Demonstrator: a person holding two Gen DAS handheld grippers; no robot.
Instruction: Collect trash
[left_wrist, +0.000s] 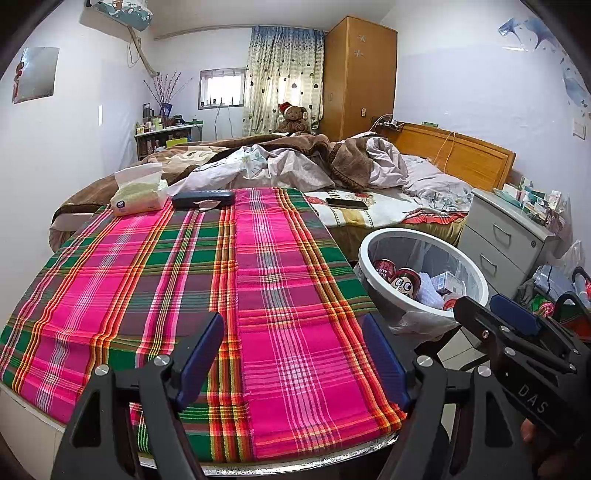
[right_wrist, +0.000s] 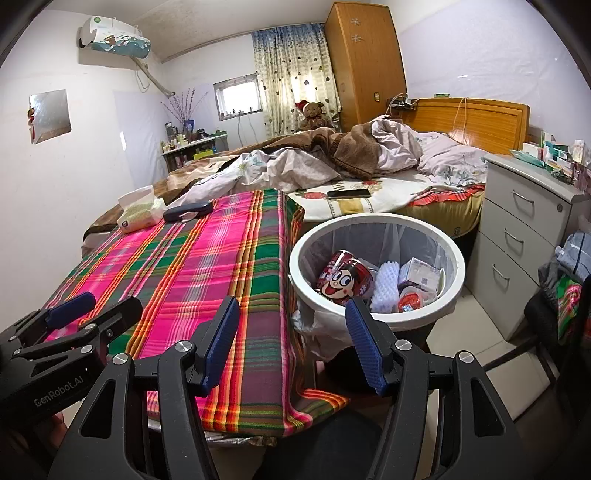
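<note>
The left tongs (left_wrist: 293, 354) hang parted and empty over the plaid table (left_wrist: 147, 277). At two o'clock, just off the table's right edge, stands the bin (right_wrist: 458, 258) with cans (right_wrist: 341, 278) inside. The right tongs (right_wrist: 291, 341), parted and empty, straddle that edge; bare floor (right_wrist: 465, 343) lies right.

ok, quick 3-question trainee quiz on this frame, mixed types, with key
1. True or false: the white trash bin already holds red cartoon-face cans.
2. Multiple choice: what lies next to the tissue pack at the far end of the plaid tablecloth? A) a dark case B) a mug C) a book
3. Fill in: the left gripper and right gripper are both ____ and hold nothing.

Key: 1 true. 2 A, the dark case. 3 open.
</note>
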